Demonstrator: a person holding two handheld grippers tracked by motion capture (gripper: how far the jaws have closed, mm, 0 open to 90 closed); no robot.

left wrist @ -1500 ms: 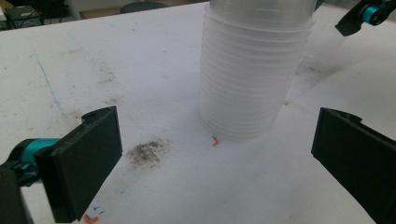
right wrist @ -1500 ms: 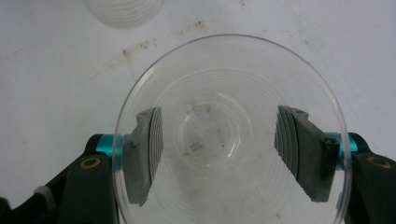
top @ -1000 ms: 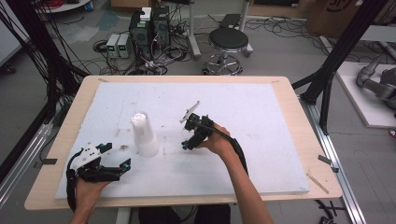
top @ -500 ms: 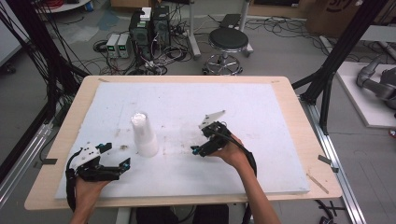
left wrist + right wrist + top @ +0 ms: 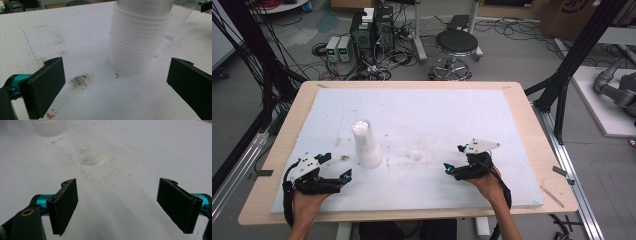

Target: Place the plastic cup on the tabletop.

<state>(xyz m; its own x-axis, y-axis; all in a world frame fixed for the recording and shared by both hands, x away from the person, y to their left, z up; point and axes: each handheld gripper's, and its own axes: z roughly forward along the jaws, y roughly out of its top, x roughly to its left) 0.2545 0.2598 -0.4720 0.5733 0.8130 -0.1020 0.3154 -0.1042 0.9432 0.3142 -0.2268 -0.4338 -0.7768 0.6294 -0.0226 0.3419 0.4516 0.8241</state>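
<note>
Black pads of the right tongs stand wide apart with nothing between them; they have just been opening. In the high view the right tongs sit low over the white surface, near its front edge, held by the right hand. Ahead of them in the right gripper view stands a single clear plastic cup, almost see-through, well apart from the pads, with the stack of clear plastic cups farther off beyond it to the left.

The left tongs are also spread wide and hold nothing. The stack of cups stands upright just ahead of them, between the lines of the two pads but not touching either. A grey smudge and small orange marks lie on the surface between the left tongs and the stack. From above, the left tongs point towards the stack.
</note>
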